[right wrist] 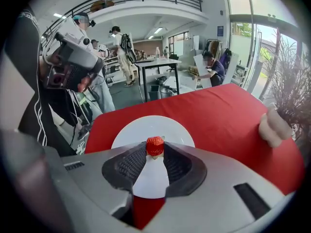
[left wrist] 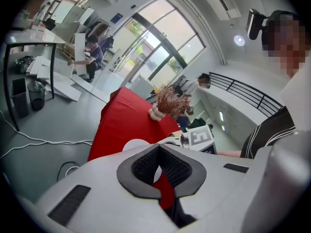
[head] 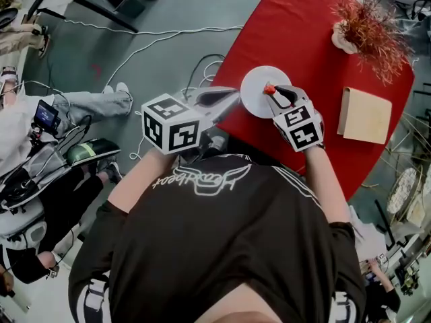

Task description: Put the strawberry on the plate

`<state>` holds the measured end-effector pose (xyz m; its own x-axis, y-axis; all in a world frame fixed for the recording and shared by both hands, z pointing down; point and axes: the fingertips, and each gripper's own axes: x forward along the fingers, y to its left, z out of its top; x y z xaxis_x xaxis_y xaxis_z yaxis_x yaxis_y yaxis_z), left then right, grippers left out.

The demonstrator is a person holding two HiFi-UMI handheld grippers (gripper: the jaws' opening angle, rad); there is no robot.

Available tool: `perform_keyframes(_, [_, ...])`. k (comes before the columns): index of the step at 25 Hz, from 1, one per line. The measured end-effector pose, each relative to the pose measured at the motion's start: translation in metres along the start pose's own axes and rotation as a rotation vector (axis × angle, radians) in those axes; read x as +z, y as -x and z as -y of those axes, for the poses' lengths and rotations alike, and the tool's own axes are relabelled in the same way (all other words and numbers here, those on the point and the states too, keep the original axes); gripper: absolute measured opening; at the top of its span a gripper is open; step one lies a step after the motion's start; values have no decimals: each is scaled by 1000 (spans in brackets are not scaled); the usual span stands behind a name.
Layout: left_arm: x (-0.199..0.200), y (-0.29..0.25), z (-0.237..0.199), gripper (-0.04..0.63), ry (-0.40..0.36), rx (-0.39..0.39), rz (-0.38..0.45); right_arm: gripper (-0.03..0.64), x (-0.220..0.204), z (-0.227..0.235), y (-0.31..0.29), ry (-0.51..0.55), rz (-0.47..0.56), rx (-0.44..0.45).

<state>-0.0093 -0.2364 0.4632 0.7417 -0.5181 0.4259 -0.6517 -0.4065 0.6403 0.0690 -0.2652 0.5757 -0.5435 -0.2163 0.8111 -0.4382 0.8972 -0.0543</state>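
Observation:
A red strawberry is pinched between the tips of my right gripper, which is shut on it. It hangs over the white plate on the red table; whether it touches the plate I cannot tell. My left gripper points at the plate's left rim from the table's edge. Its tips meet with nothing held. In the left gripper view the plate peeks over the jaws, and the right gripper's marker cube shows beyond.
A dried reddish plant in a pale pot stands at the table's far side. A flat wooden block lies right of the plate. Cables run across the floor, and seated people are to the left.

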Motion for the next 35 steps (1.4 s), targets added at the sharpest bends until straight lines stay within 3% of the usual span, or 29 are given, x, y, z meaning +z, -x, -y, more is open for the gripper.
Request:
perform_keyframes(15, [0,11,-9,6,37,7,7,104,0,0,-9,16,1,2])
perform_keyframes(24, [-2,22,-7,6,36,19,20,143,1,3,-6,-1,18,-29])
perform_keyframes(30, [-6,31,4,6,24,3,23,147,12,6,22,-89,95,-76])
perform_keyframes(35, [-9,43,19,6,-12,-30,19,147,31,-8,62,-182,229,-108])
